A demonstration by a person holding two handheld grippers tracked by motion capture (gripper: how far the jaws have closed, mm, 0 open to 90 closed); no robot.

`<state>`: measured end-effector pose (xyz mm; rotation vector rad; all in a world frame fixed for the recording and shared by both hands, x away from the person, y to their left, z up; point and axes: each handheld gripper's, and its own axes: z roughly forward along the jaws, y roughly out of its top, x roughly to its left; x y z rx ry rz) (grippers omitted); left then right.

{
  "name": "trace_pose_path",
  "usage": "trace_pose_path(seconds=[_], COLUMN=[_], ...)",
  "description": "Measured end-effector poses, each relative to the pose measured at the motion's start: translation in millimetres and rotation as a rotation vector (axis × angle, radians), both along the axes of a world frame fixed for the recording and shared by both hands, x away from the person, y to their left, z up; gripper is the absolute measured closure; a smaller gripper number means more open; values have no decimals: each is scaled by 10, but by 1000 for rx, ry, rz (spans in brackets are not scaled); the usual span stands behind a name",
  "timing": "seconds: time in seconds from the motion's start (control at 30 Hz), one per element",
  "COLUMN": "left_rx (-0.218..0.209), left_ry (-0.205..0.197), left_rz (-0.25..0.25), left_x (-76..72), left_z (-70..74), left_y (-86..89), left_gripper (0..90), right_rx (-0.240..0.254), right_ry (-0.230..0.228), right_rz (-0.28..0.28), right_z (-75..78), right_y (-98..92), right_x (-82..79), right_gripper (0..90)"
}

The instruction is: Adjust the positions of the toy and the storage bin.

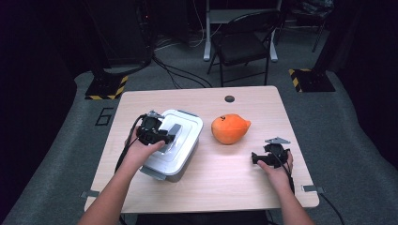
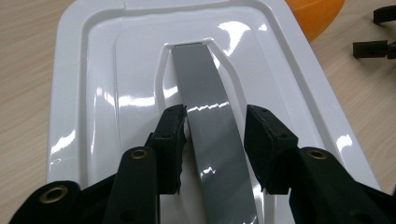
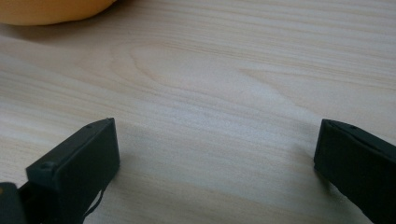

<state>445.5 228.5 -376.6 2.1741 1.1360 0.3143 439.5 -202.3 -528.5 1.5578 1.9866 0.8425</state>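
Wooden bench [image 1: 220,180]: left claw [image 2: 215,140] straddles the box's grey handle [image 2: 205,93], not clamped yet, probably to lift; right claw [image 3: 215,158] rests released.

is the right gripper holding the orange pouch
No, the right gripper rests on the bare wooden table with jaws wide apart, clear of the orange teardrop-shaped pouch.

One white lidded box [image 1: 176,140] with one grey handle [image 2: 210,126], one orange plush toy [image 1: 230,129], two grippers, one bench [image 1: 225,183], one chair [image 1: 244,44].
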Motion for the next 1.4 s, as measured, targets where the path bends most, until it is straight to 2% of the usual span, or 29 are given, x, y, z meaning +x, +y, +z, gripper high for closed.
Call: trace_pose_path(seconds=[0.07,0.37,0.57,0.6,0.63,0.87,0.93,0.97,1.07,1.17,1.4], left_rx=[13,19,44,44,44,24,27,49,48,28,18], left_ry=[-4,-3,-22,-22,-25,-17,-15,-28,-28,-19,-25], left_rz=[1,-10,-44,-44,-74,-95,-101,-108,-116,-135,-163], left_x=[0,-4,15,15,13,18,25,16,20,57,54], left_z=[-13,-10,4,4,2,-1,-5,4,5,-1,-9], left_y=[-19,-6,4,4,-2,36,29,-2,-13,4,-35], left_gripper=[606,623,658,662,664,665,665,665,665,665,665], right_rx=[1,0,0,0,0,0,0,0,0,0,0], right_ry=[0,0,0,0,0,0,0,0,1,0,1], right_rz=[-1,0,0,0,0,0,0,0,2,2,2], right_z=[0,0,0,0,0,0,0,0,0,0,1], right_y=[1,0,0,0,0,0,0,0,0,0,1], right_x=[0,0,0,0,0,0,0,1,1,1,1], right_gripper=[0,0,0,0,0,0,0,0,0,0,0])
